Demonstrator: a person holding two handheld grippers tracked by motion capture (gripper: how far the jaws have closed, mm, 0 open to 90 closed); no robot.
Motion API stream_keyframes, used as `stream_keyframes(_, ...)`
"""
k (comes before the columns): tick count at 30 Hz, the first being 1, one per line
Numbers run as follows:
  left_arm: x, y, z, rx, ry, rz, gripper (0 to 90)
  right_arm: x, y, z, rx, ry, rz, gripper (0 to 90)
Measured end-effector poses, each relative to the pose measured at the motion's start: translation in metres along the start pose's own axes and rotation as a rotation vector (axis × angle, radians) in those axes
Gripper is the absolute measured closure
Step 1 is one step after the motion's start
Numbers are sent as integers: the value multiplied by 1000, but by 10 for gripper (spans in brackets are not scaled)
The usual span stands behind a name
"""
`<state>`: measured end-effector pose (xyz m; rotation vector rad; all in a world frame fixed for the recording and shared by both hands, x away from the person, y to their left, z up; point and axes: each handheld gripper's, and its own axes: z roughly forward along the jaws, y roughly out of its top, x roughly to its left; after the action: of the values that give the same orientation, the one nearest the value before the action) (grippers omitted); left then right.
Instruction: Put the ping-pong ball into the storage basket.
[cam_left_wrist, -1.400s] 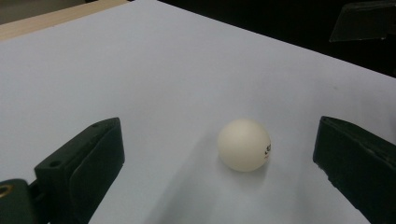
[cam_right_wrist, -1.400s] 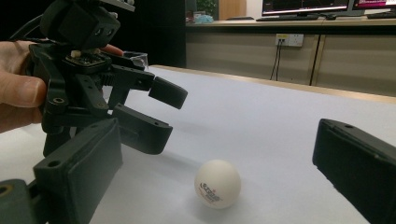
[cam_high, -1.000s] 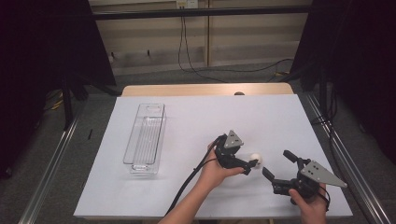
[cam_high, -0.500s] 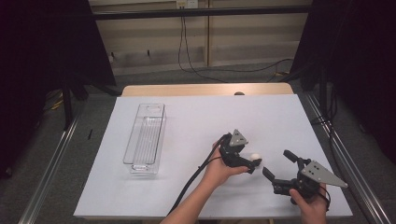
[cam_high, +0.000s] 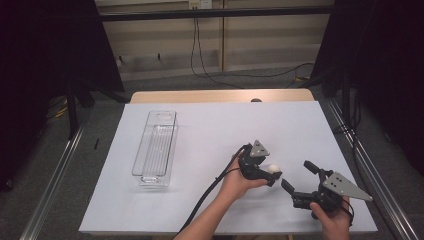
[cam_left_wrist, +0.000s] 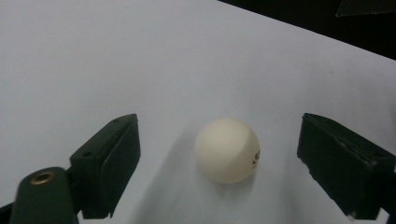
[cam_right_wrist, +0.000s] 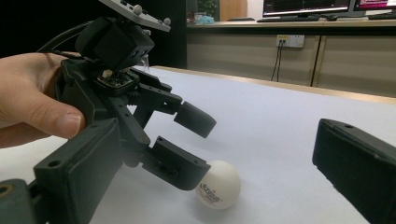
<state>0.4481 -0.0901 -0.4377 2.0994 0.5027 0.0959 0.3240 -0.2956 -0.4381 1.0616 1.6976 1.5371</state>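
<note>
On the near right part of the white sheet sits a small white table-tennis ball (cam_high: 273, 169), with dark print on one side, resting on the paper and touched by nothing I can make out. My left gripper (cam_high: 270, 176) is right over it: in the left gripper view the ball (cam_left_wrist: 227, 150) lies between the two black jaws, which stand released with clear gaps on both sides, the ball a little nearer the right-hand jaw in that view. A round thing has no long axis, so the only relation that matters is that it is centred enough for the jaws to meet on it; I judge a plain close would take it.

My right gripper (cam_high: 297, 178) rests just to the right of the ball, also spread wide, grasping nothing. From the right gripper view the ball (cam_right_wrist: 218, 184) sits under the left gripper's lower jaw.

Further left on the white paper-covered table (cam_high: 210, 125) lies a long clear plastic tray (cam_high: 155, 146), well apart from the ball, its length running near to far. Beyond the table's far wooden edge are a panelled wall and trailing cables.
</note>
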Motion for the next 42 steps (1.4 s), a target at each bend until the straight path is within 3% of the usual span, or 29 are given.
stream_keyframes(3,0,0,3,-11,-21,10,184,-1,0,0,1,1,-5,12)
stream_keyframes(7,-1,0,4,31,-15,12,226,-1,0,0,2,2,-3,12)
stream_keyframes(8,-1,-1,6,15,-16,6,240,-1,-1,0,1,4,-2,12)
stream_keyframes(9,-1,-1,5,38,-17,12,246,-1,-1,0,2,3,-2,12)
stream_keyframes(10,-1,-1,7,20,-27,12,255,-1,-1,0,2,3,-3,12)
stream_keyframes(17,-2,-2,13,34,-39,7,308,0,0,0,2,-4,0,12)
stream_keyframes(21,-2,0,15,75,-30,9,329,0,0,-1,0,-5,-3,12)
stream_keyframes(24,0,-1,18,65,-33,2,346,-1,0,-1,3,-4,-4,12)
stream_keyframes(25,1,-1,18,87,-32,5,346,-1,0,-1,1,-6,1,12)
stream_keyframes(36,1,-1,24,82,-43,-3,411,-1,0,-2,3,-7,-2,12)
stream_keyframes(40,0,-1,24,101,-41,-5,431,-1,0,-1,0,-8,-4,12)
stream_keyframes(42,0,-2,25,86,-48,-11,446,-1,0,-1,1,-8,-2,12)
